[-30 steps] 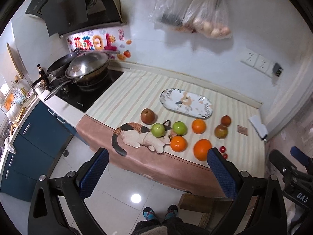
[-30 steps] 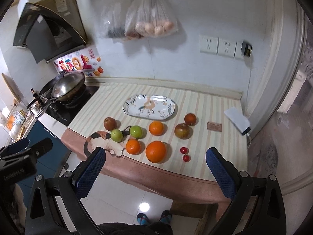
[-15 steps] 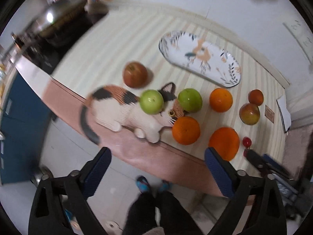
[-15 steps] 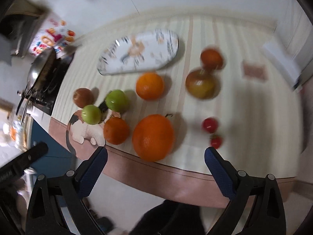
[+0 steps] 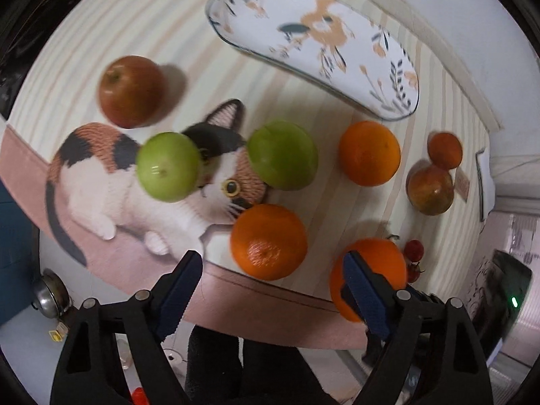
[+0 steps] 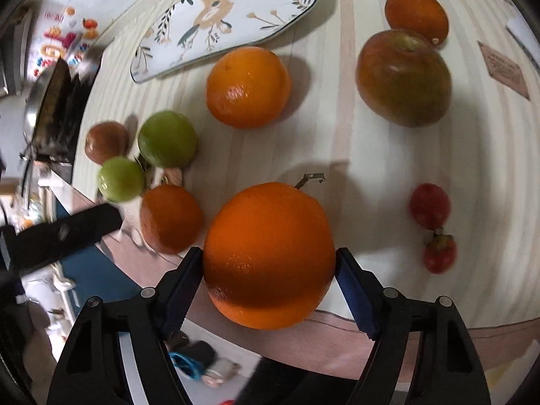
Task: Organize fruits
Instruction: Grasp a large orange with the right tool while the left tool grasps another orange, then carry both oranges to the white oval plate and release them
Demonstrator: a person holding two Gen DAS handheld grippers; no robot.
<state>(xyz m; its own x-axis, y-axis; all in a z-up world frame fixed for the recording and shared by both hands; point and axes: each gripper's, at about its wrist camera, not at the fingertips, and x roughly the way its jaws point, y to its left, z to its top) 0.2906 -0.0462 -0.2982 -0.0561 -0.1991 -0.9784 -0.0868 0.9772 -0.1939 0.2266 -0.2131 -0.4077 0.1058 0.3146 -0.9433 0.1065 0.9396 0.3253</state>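
the right gripper (image 6: pixel 270 263) has its blue pads (image 6: pixel 354 290) pressed on either side of the large orange (image 6: pixel 268 253), grasping it at the front edge of the striped cloth (image 6: pixel 337 155). the left gripper (image 5: pixel 273 273) is spread wide with nothing between its fingers, hovering just short of a smaller orange (image 5: pixel 269 241). the oval floral plate (image 5: pixel 314 40) at the back holds no fruit. two green apples (image 5: pixel 283 155) sit by the cat mat (image 5: pixel 101 182), a red apple (image 5: pixel 131 91) behind them; another orange (image 5: pixel 369 153), a reddish-green apple (image 6: pixel 403 79) and two cherry tomatoes (image 6: pixel 430 206) lie loose on the cloth
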